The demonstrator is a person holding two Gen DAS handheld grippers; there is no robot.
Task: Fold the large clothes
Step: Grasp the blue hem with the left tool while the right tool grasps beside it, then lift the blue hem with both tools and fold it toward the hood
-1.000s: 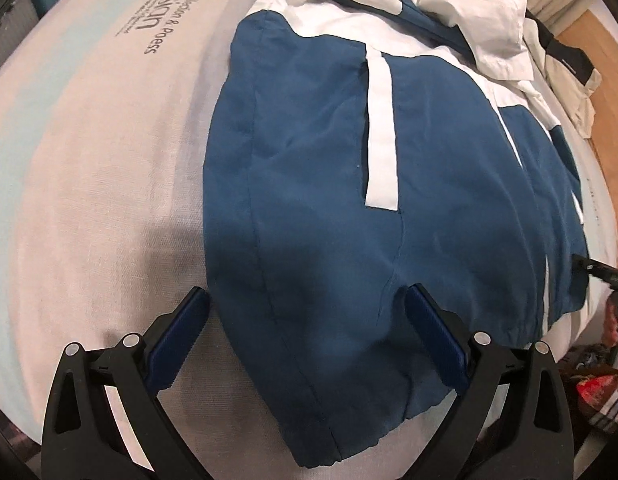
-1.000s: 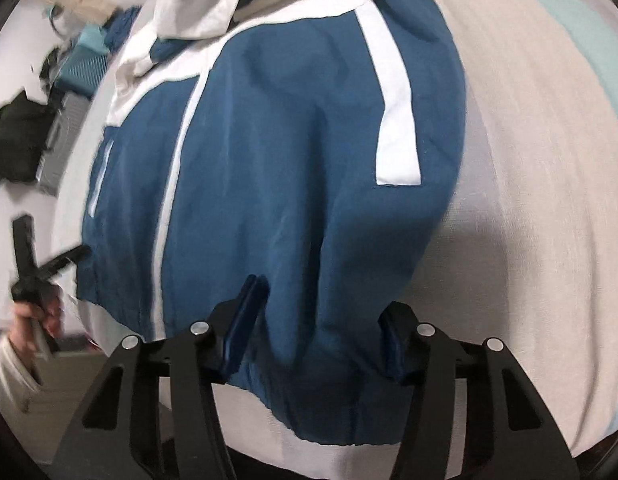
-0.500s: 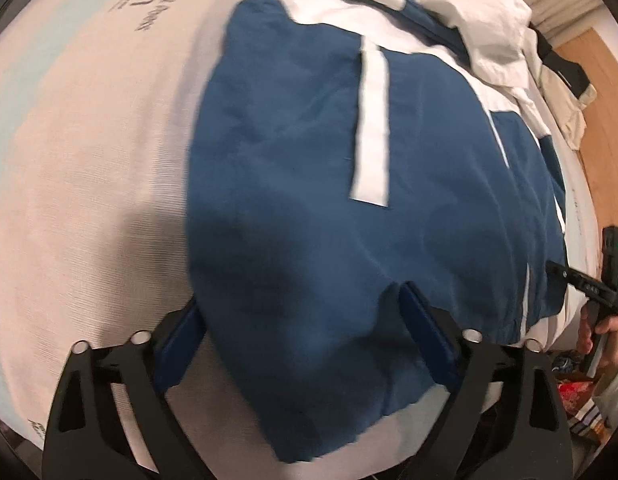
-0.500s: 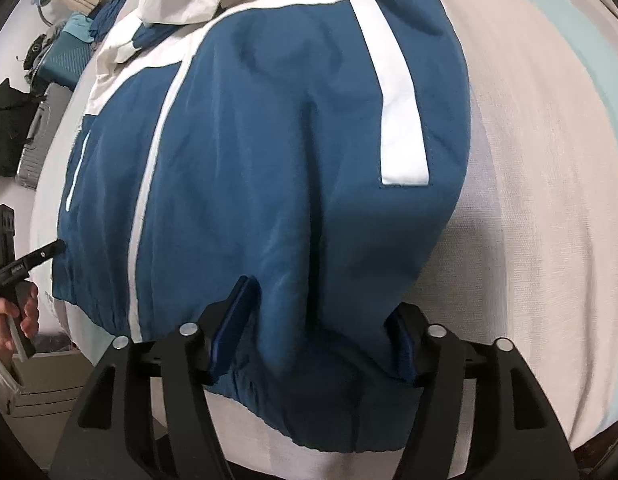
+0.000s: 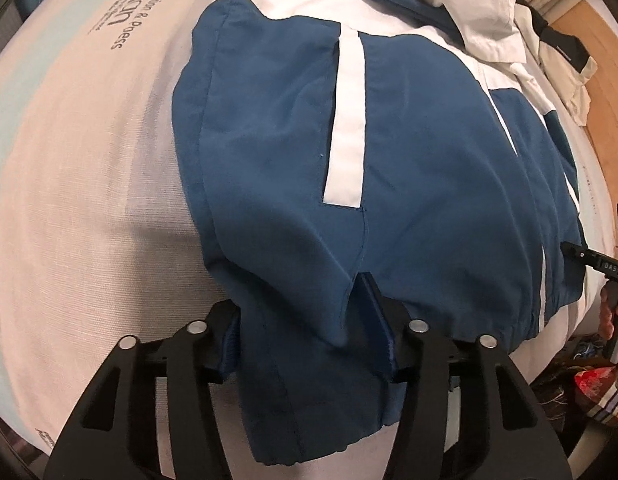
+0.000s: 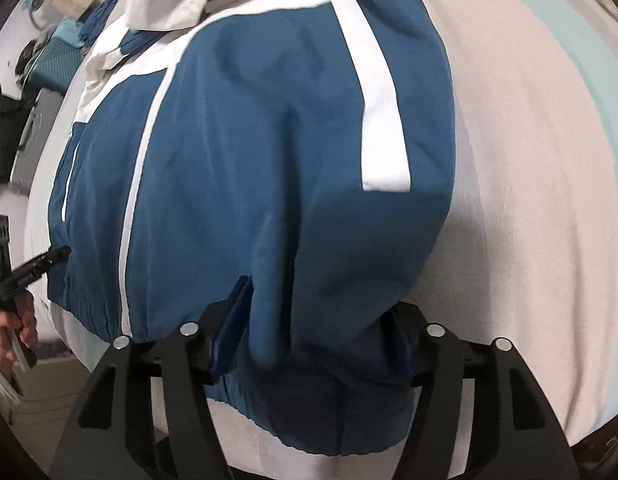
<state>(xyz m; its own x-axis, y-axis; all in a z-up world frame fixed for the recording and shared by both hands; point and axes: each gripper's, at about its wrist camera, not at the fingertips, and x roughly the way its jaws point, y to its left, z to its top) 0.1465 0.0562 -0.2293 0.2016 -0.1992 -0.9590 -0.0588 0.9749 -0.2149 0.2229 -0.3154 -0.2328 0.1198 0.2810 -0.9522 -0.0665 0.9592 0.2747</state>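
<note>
A large blue jacket with white stripes and a white upper part lies spread on a mattress; it also shows in the right wrist view. My left gripper straddles the hem at one bottom corner, its blue pads closing on a raised fold of fabric. My right gripper straddles the hem at the other bottom corner, with bunched fabric between its pads. Each gripper shows at the edge of the other's view, the right one and the left one.
The mattress carries printed lettering at the far left. Another white and black garment lies beyond the jacket near a wooden floor. A teal case and dark items stand beside the bed.
Both grippers have moved forward over the jacket hem and narrowed their jaws, and the fabric has bunched up between the pads.
</note>
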